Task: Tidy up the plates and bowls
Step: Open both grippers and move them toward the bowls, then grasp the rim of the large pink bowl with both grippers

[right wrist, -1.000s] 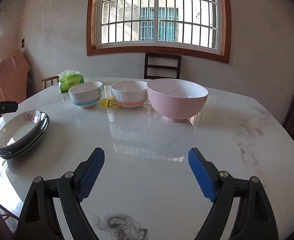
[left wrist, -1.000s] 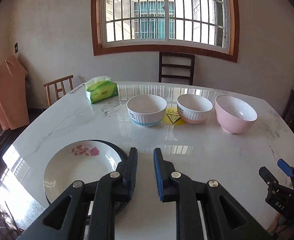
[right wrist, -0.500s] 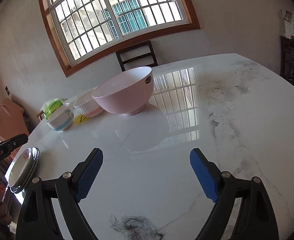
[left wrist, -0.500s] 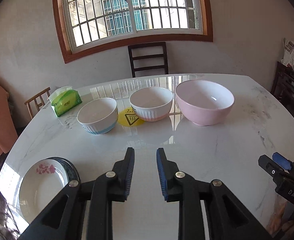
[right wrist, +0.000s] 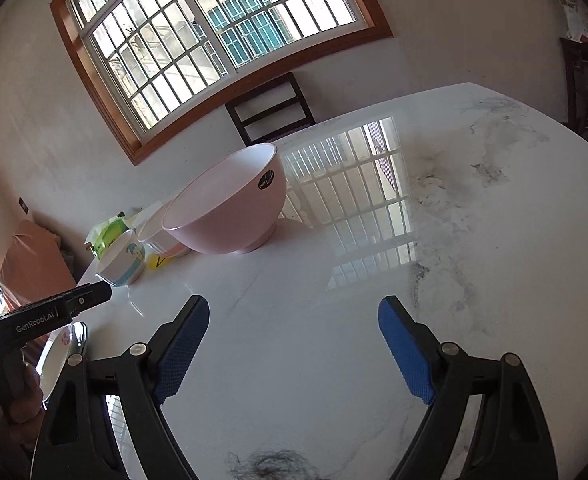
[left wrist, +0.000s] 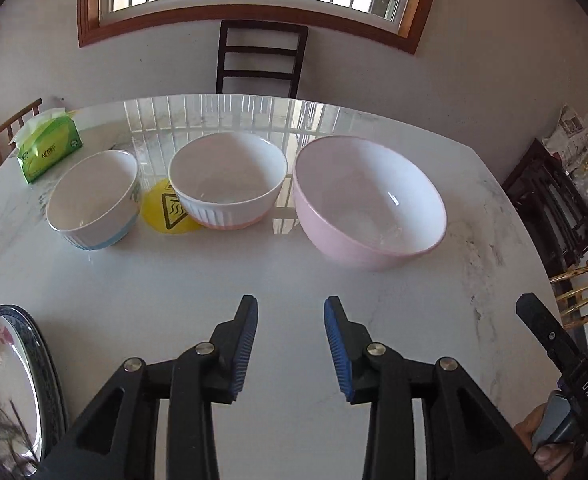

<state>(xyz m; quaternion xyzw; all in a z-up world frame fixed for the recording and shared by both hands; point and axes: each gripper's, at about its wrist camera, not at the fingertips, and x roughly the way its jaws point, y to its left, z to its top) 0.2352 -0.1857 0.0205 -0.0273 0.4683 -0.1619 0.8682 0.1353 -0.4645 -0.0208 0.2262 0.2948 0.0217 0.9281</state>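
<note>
Toward tabletop [left wrist: 294, 304] far edge, three bowls [left wrist: 230, 184] sit unstacked; plates [left wrist: 6, 380] stacked at left edge. Left gripper [left wrist: 290, 344] opening, empty; right gripper [right wrist: 294, 344] closing, wide, empty. Bowls left to nest.

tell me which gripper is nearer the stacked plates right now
Left. The left gripper hangs over the table just right of the stacked plates, its jaws opening and empty. The right gripper is farther right, beyond the left one.

You see a pink bowl [left wrist: 370, 208], a blue-based ribbed bowl [left wrist: 94, 200], a rose-patterned plate [left wrist: 2, 376] and a grey-veined white tabletop [left wrist: 254, 272].
</note>
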